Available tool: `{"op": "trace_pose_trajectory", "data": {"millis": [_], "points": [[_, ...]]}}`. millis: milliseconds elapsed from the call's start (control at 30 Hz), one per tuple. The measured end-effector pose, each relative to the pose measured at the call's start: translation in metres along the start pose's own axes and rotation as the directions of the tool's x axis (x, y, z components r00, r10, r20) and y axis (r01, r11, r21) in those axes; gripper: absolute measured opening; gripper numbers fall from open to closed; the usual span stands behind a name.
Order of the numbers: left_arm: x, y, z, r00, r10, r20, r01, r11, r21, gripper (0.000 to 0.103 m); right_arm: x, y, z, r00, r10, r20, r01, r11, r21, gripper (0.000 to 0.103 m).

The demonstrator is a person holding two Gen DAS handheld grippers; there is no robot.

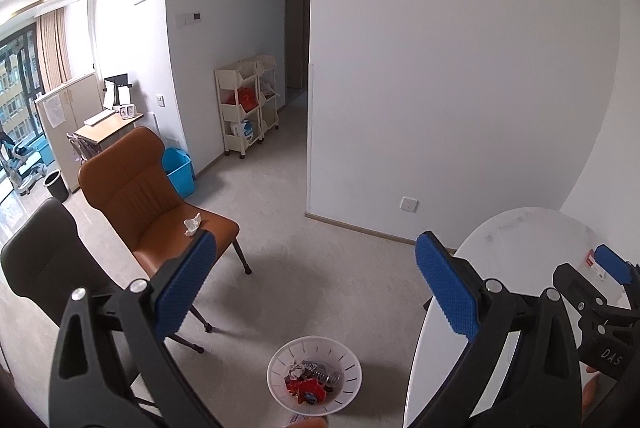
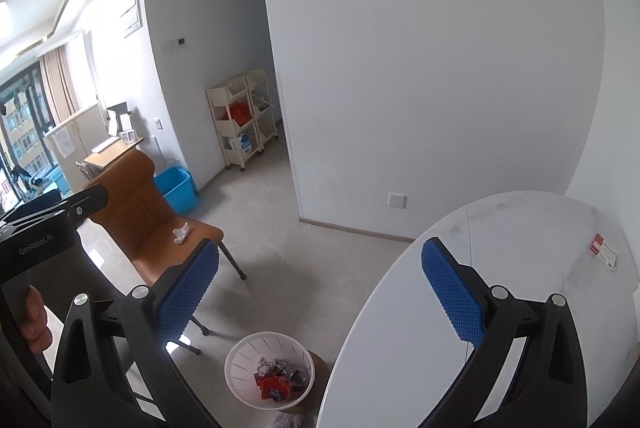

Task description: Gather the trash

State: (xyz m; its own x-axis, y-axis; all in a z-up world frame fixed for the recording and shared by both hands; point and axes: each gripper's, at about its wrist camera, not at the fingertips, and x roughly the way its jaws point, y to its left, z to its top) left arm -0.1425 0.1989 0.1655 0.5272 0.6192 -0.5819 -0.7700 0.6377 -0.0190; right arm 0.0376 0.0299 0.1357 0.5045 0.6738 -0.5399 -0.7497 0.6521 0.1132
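Trash bin [image 1: 314, 374] is a white slotted basket on the floor, down at 6 o'clock in both wrist views, with red wrappers, crumpled paper and a clear bottle inside. One crumpled tissue [image 1: 192, 224] sits on the seat of the brown chair [image 1: 160, 203], about 9 o'clock. Left gripper [image 1: 316, 288] is spread wide, nothing in it. Right gripper [image 2: 320, 292] is also gaping and empty, over the edge of the white round table [image 2: 520, 228]. A small card [image 2: 604, 251] lies on the table at 3 o'clock.
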Motion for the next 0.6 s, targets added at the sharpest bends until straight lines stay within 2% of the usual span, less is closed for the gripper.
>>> {"op": "trace_pose_trajectory", "data": {"millis": [600], "points": [[0.010, -0.001, 0.000, 0.998, -0.050, -0.036, 0.050, 0.999, 0.021, 0.095, 0.000, 0.009, -0.006, 0.999, -0.040, -0.015, 0.039, 0.999, -0.034, 0.101]]}}
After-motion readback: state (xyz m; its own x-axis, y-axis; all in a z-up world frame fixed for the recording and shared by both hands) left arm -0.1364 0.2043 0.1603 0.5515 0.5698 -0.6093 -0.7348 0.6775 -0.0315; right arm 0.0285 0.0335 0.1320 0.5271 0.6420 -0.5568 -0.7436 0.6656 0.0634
